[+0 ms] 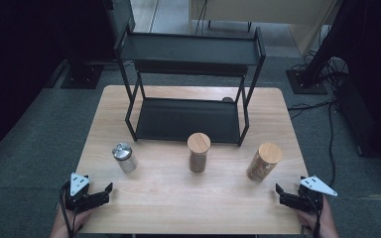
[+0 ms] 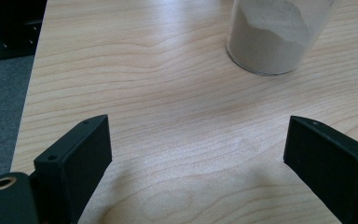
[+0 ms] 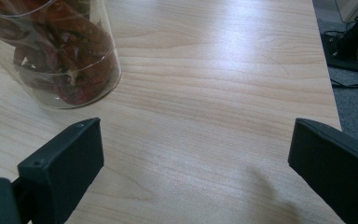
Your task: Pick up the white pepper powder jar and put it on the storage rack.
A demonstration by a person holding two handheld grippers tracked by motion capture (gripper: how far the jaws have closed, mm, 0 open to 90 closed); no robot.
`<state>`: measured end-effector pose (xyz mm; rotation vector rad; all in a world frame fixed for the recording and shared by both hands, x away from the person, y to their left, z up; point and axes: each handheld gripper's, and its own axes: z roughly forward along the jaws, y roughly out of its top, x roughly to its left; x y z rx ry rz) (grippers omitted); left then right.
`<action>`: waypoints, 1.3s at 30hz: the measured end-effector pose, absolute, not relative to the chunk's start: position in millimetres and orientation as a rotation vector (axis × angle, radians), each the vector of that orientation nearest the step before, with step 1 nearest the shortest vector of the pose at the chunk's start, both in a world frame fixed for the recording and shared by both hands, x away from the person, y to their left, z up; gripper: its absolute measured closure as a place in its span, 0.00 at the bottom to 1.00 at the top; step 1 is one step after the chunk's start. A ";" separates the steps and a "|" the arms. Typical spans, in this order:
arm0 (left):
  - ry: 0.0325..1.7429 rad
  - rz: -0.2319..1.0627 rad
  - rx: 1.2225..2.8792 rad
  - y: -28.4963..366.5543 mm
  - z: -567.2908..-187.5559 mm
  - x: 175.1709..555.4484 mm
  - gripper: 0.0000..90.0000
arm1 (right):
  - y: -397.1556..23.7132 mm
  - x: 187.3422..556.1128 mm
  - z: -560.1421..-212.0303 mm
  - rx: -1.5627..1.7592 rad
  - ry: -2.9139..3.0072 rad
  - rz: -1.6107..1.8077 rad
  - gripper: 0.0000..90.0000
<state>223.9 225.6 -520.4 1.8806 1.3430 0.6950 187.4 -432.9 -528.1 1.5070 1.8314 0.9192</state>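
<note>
Both your claws hang released — left claw [image 1: 110,188] near the metal-lidded jar [image 1: 124,157], right claw [image 1: 278,189] near the leaf jar [image 1: 263,161] — above the worktop [image 1: 178,198].

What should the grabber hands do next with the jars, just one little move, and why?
Probably ease the left gripper forward toward the silver-lidded jar. Its fingers are open with only bare table between them, and that jar of pale powder stands upright just ahead, untouched. The shelf rack behind looks like a likely home.
</note>
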 end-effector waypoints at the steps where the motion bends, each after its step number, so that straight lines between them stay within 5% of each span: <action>1: 1.343 0.694 1.881 225.6 -520.6 224.1 0.09 | -433.1 187.3 -528.1 1.507 1.831 0.920 0.04; 39: 1.268 0.648 1.835 203.7 -513.1 224.6 0.09 | -432.6 187.5 -528.2 1.513 1.830 0.911 0.04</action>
